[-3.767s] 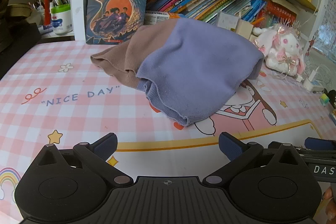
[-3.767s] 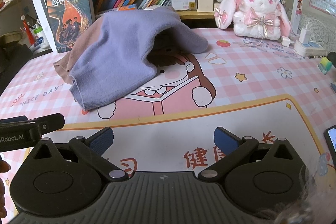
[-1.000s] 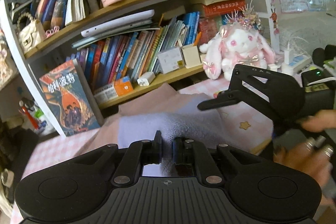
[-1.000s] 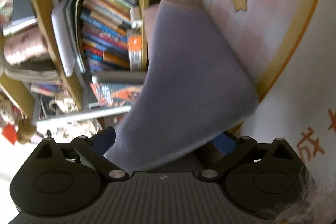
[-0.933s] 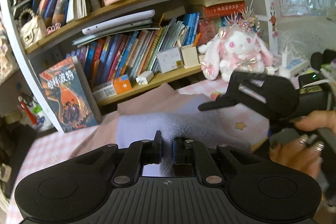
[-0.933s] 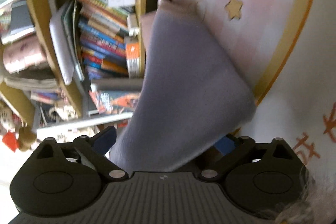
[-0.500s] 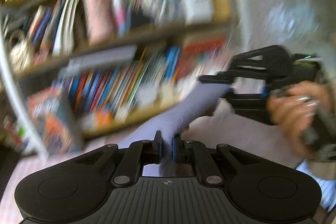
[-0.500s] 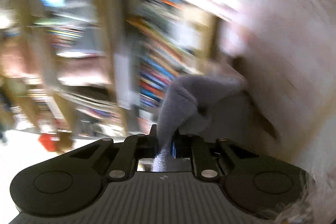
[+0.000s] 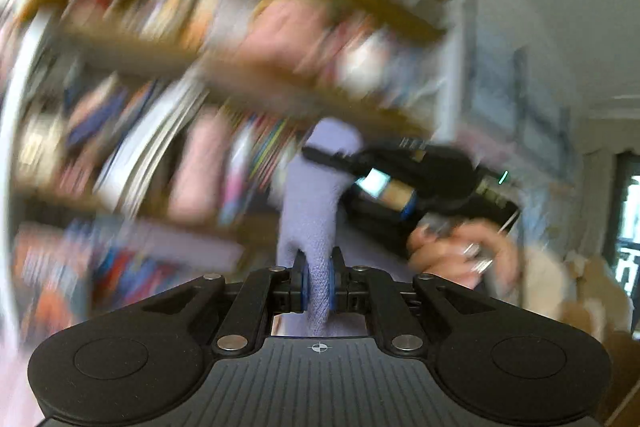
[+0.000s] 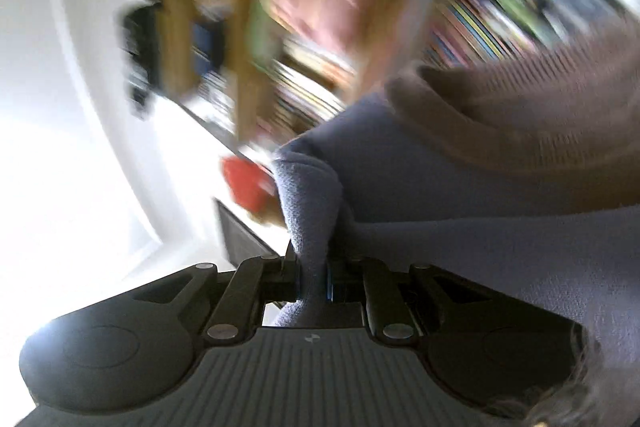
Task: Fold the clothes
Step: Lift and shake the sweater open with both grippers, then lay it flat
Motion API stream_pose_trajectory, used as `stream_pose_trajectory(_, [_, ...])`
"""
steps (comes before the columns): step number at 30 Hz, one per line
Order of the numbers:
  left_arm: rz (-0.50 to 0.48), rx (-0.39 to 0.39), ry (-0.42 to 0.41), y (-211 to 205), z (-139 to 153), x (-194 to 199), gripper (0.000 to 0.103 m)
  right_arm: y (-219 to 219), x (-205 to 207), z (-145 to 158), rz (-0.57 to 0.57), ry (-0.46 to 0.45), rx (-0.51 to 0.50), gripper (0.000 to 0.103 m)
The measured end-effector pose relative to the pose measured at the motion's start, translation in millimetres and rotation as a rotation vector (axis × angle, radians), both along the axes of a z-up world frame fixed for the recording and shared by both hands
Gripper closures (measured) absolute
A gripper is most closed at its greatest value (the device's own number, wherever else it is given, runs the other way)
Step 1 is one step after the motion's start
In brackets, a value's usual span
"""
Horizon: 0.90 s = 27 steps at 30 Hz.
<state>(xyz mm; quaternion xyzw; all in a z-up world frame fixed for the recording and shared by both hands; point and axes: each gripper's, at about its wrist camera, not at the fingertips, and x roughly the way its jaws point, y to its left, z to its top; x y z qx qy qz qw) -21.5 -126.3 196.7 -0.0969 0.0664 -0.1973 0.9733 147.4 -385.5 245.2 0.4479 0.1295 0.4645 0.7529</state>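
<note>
Both hand-held grippers [image 9: 318, 285] [image 10: 312, 279] pinch soft knit sweater [image 9: 310, 203].

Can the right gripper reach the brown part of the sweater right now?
Probably not yet. The right gripper is shut on the purple part of the sweater, so its fingers are busy. The brown part hangs beyond them, and letting go would come first.

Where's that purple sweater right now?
The purple sweater is pinched at one spot by the left gripper and at another by the right gripper, stretched between them before the blurred bookshelf.
</note>
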Motion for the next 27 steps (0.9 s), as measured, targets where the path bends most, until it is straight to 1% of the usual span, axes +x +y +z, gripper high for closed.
stream_pose_trajectory(1, [0.027,0.006,0.087,10.9,-23.4,7.3,0.094,12.8,4.5,-15.3,-0.004,0.056,-0.049,0.093])
stream_pose_trajectory(2, [0.058,0.028,0.176,20.8,-47.5,13.5,0.094,28.4,9.1,-35.4,-0.009,0.116,-0.121,0.093])
stream_pose_trajectory(3, [0.083,0.053,0.251,29.9,-69.4,18.8,0.094,44.4,13.7,-56.1,-0.014,0.176,-0.195,0.093])
stream_pose_trajectory(5, [0.128,0.095,0.391,47.0,-113.7,27.7,0.094,77.7,18.4,-97.9,-0.017,0.267,-0.351,0.093])
stream_pose_trajectory(7, [0.172,0.111,0.479,66.5,-142.5,32.4,0.094,111.1,22.9,-139.6,-0.018,0.356,-0.507,0.093])
stream_pose_trajectory(8, [0.194,0.118,0.521,76.2,-156.2,34.7,0.094,124.3,23.9,-153.1,-0.013,0.38,-0.55,0.093])
stream_pose_trajectory(11, [0.226,0.123,0.577,102.9,-174.1,39.9,0.094,163.1,26.7,-191.0,0.007,0.444,-0.666,0.093])
stream_pose_trajectory(15, [0.239,0.143,0.597,125.2,-183.6,50.4,0.094,192.4,23.5,-202.3,0.003,0.43,-0.721,0.091])
stream_pose_trajectory(16, [0.244,0.142,0.598,129.0,-185.6,52.2,0.094,199.5,22.6,-204.9,0.002,0.426,-0.734,0.087])
stream_pose_trajectory(18, [0.252,0.139,0.601,136.5,-189.6,56.2,0.094,206.9,22.9,-197.4,-0.01,0.402,-0.752,0.078])
stream_pose_trajectory(19, [0.257,0.145,0.603,138.9,-191.0,60.1,0.094,206.2,16.1,-196.3,-0.011,0.392,-0.753,0.063])
stream_pose_trajectory(20, [0.262,0.15,0.604,141.4,-192.5,64.0,0.094,205.1,14.4,-195.6,-0.02,0.388,-0.761,0.052])
stream_pose_trajectory(22, [0.273,0.162,0.607,146.3,-195.3,71.9,0.094,202.9,12.2,-194.4,-0.041,0.382,-0.779,0.052])
stream_pose_trajectory(25, [0.311,0.184,0.621,152.9,-199.9,84.4,0.091,185.0,-11.5,-194.2,-0.061,0.357,-0.832,0.048])
stream_pose_trajectory(27, [0.356,0.199,0.619,155.2,-196.8,86.1,0.087,165.3,-29.6,-198.9,-0.094,0.356,-0.905,0.048])
